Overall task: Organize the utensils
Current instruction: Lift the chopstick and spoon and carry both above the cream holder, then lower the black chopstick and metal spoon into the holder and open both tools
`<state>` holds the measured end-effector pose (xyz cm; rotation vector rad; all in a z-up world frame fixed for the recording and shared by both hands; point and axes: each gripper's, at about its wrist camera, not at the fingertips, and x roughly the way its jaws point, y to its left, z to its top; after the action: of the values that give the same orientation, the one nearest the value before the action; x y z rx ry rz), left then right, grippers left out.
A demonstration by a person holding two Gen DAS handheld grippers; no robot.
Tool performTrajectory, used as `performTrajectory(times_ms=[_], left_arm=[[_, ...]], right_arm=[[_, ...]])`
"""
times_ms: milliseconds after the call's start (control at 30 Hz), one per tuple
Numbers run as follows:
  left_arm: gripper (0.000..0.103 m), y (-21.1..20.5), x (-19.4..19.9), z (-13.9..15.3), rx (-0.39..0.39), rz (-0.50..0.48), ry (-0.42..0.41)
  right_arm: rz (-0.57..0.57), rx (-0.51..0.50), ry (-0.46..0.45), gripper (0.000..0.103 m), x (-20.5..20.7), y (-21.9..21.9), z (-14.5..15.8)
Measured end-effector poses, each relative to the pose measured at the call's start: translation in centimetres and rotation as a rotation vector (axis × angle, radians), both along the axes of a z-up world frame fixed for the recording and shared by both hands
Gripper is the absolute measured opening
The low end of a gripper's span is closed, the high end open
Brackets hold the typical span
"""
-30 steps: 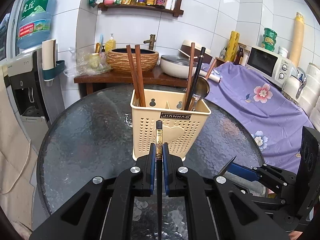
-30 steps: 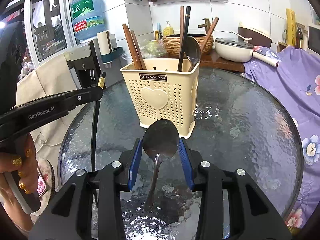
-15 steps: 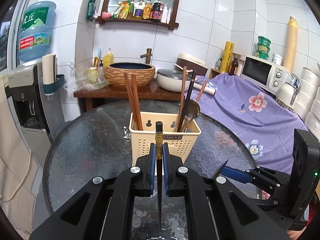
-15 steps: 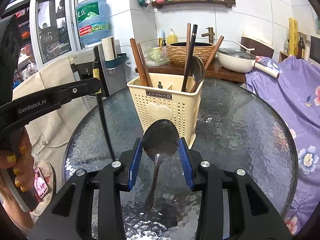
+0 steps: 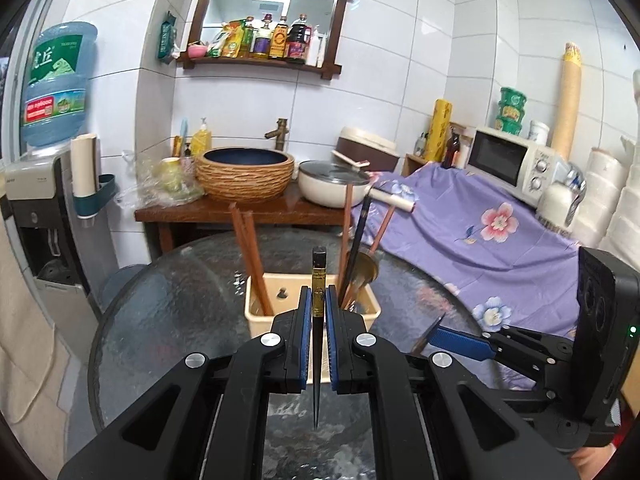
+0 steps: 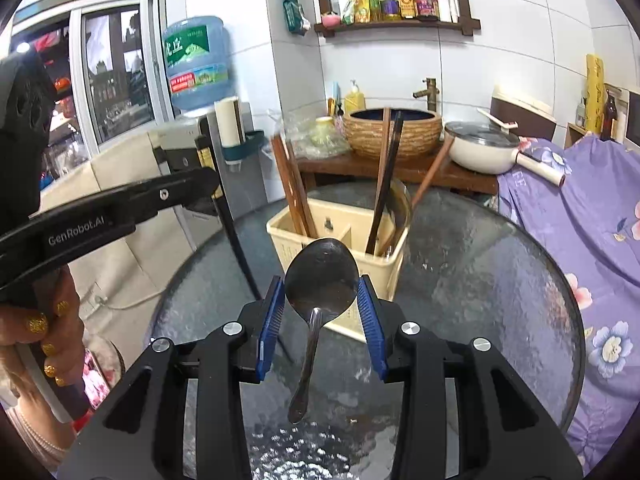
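Here, a round glass table (image 5: 168,320) carries a cream plastic utensil holder (image 5: 256,316) with perforated walls and an inner divider. The left gripper (image 5: 319,304) has its blue pads pressed narrowly against a single dark chopstick (image 5: 318,280), which stands nearly upright with its gold-banded, blunt end above the pads and its thin tip pointing down toward the table. This chopstick hangs in front of and above the holder, lined up with its middle. The right gripper (image 6: 321,300) pinches the bowl of a metal spoon (image 6: 320,276) between its blue pads, bowl up and handle hanging down over the glass, just in front of the holder (image 6: 340,220). Inside the holder, two reddish-brown chopsticks (image 5: 246,248) lean in the left compartment, while the right compartment holds a brown chopstick, a black one and what looks like a second spoon (image 5: 362,270), though that corner is crowded and hard to read. Behind the table sit a woven basin (image 5: 244,174) on a wooden stand, a white pan (image 5: 332,184), and a microwave (image 5: 516,164) on a purple floral cloth (image 5: 480,240).
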<state>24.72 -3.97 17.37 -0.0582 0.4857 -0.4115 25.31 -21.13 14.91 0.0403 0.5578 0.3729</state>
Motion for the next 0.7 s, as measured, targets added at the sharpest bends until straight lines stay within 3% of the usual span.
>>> performTrajectory(times_ms=[367,533,700], left_arm=[[0.007,0.2,2.5,7.0,-0.049,0.052,-0.089],[0.007,0.1,4.1,9.5,-0.065,0.111,-0.14],[0.007,-0.1,6.5,9.0,-0.061,0.166,-0.133]], right_arm=[[-0.056,-0.003,-0.146,0.038,4.0,0.1,7.0],[-0.105,-0.015,-0.2,0.038,6.5,0.3,8.0],[-0.144,-0.039,-0.228,0.038,8.3,0.8,7.0]])
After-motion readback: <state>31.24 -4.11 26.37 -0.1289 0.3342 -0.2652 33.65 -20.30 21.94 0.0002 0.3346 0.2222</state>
